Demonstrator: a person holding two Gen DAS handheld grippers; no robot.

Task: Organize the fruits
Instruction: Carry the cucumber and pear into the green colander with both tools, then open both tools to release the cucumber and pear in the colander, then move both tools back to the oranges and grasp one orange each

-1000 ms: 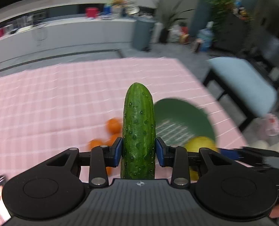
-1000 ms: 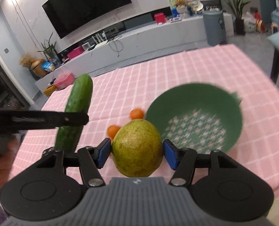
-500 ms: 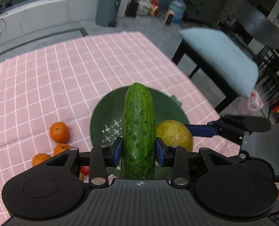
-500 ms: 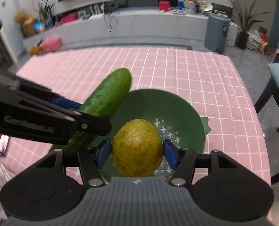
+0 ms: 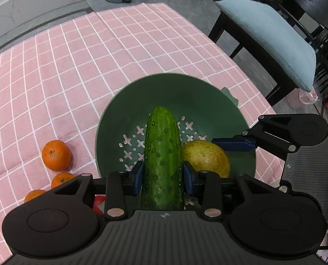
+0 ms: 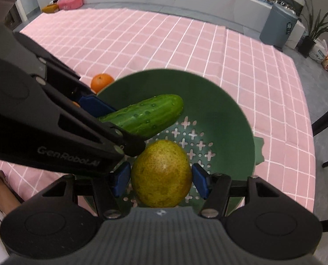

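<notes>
I have the left gripper [image 5: 163, 174] clamped on the cucumber [image 5: 163, 154] near its middle, so it stays balanced and points fwd along the fingers. In the left wrist view it stands at centre of the frame, its tip over the perforated bottom of the green colander [image 5: 192, 92].

The right gripper [image 6: 161, 177] is closed on the pear [image 6: 161, 173], blue pads on both its sides, at lower centre of the right wrist view, also above the colander [image 6: 225, 110]. I think both are held over the bowl because it is the place for collecting, w/ release as next step. I cannot tell if either fruit touches the bottom already.

Three oranges [image 5: 56, 155] lie on the pink checked cloth [image 5: 53, 77] at lower left, outside the colander. A red thing is half hidden behind my left gripper.

The two grippers are very close together, so I judge some risk of bumping when opening.
</notes>
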